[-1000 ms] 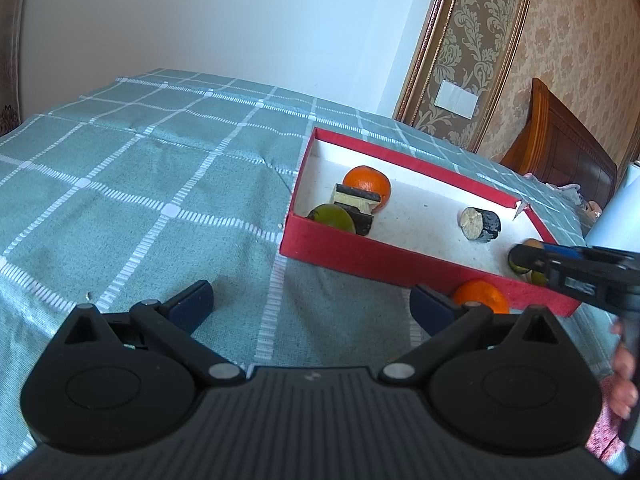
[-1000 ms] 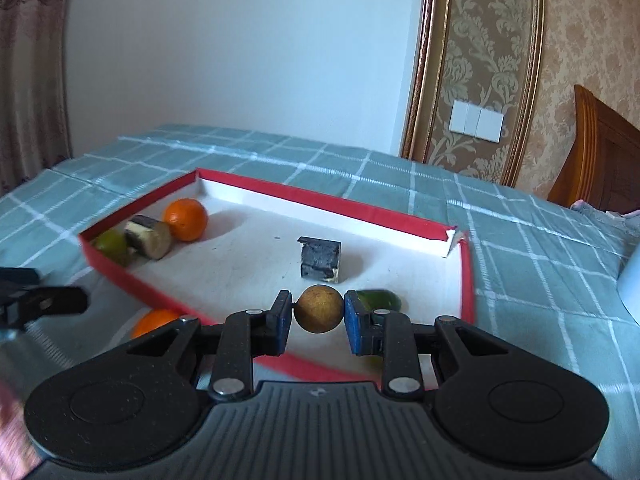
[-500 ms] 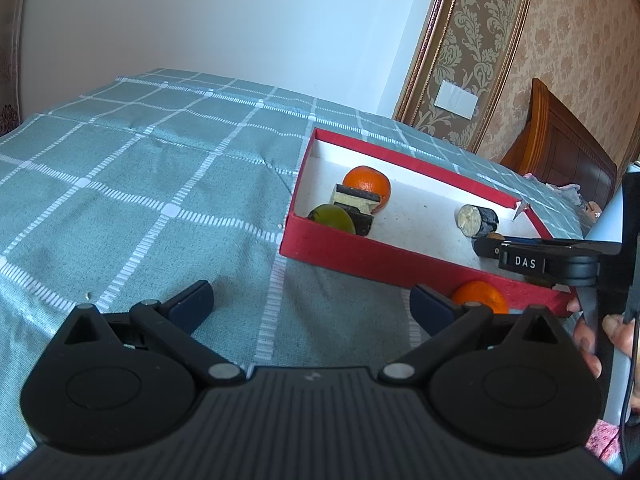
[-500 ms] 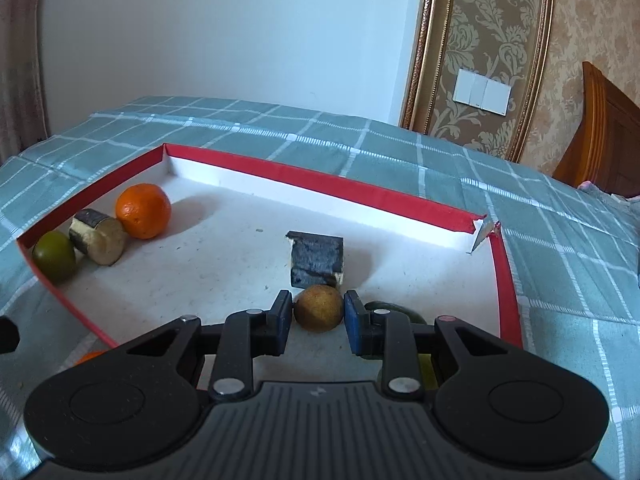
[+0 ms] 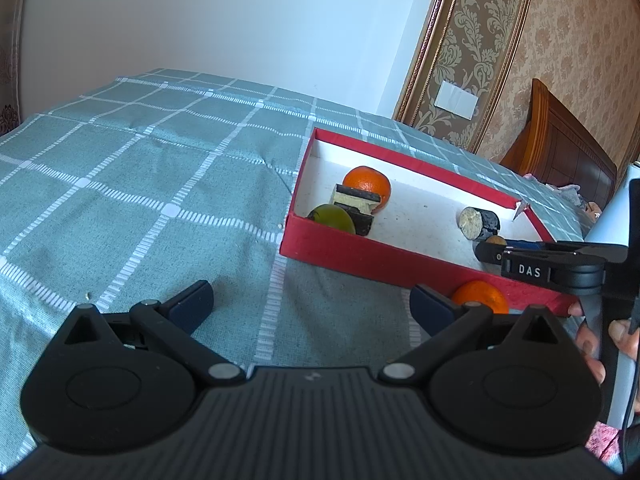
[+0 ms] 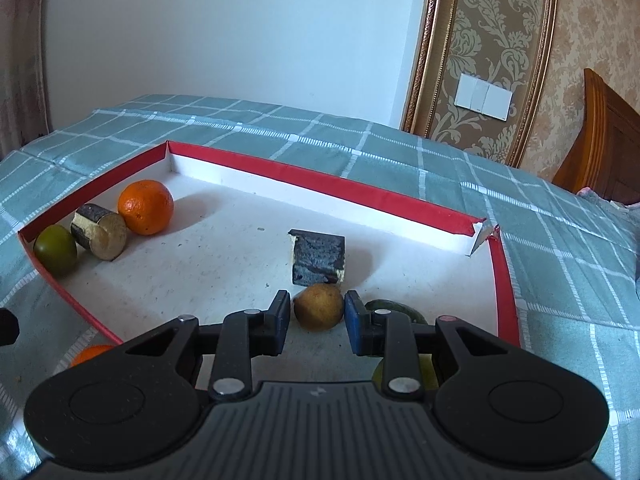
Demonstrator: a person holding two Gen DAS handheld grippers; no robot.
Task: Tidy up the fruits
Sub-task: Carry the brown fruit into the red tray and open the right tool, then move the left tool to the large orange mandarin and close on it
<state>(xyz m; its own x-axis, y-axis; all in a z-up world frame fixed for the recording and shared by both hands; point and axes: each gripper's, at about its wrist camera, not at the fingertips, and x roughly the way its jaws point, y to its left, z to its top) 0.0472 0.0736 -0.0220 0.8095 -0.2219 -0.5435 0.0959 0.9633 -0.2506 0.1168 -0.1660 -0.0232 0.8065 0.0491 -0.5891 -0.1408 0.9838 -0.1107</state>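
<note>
- The right tongs [image 6: 316, 313] are parted only slightly; the brown fruit [image 6: 319, 306] sits between the pads, seemingly let go, a sliver of gap showing on its left side.
- That fruit rests on the floor of the red box [image 6: 344, 188], near the box's front wall, just in front of a dark block [image 6: 318, 256].
- The left tongs [image 5: 312, 304] are wide open and empty, outside the box's front wall.
- Step in hand, I judge: placing the fruit. Next: draw back, then fetch the orange [image 5: 480, 296] lying outside the front wall.
</note>
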